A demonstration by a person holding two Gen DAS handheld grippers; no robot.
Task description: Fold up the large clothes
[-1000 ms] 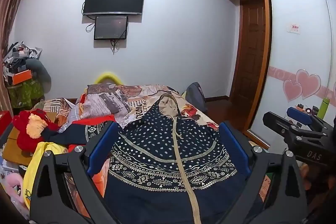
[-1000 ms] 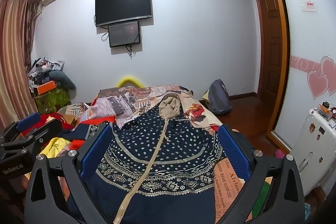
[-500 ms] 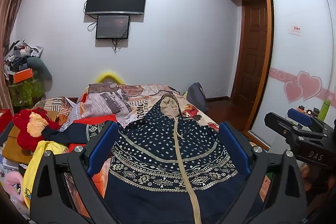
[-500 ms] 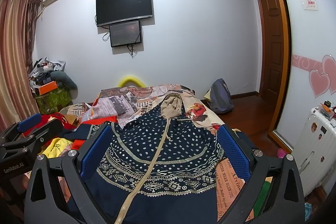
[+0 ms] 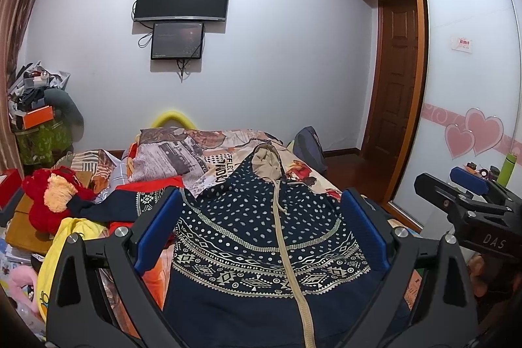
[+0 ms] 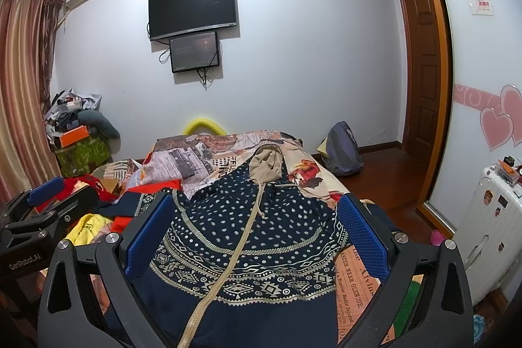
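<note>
Hovering above the bed's near edge, I hold my left gripper (image 5: 261, 234) and right gripper (image 6: 257, 234) spread wide, gripping nothing; the navy dotted zip hoodie (image 5: 261, 237) (beige hood (image 5: 267, 160) farthest away) lies flat on the newspaper-print bedspread (image 6: 208, 158).

We see the bed (image 6: 329, 181) under a newspaper-print cover (image 6: 182, 162). On it a navy patterned hoodie (image 5: 261, 237) lies flat, zip up, beige-lined hood (image 6: 266, 165) toward the far end. Left of it: one navy sleeve (image 5: 130, 201) spread out, a red garment (image 5: 146, 185), a yellow garment (image 5: 70, 237) and a red plush toy (image 5: 55, 201), bunched together at the bed's left side.
</note>
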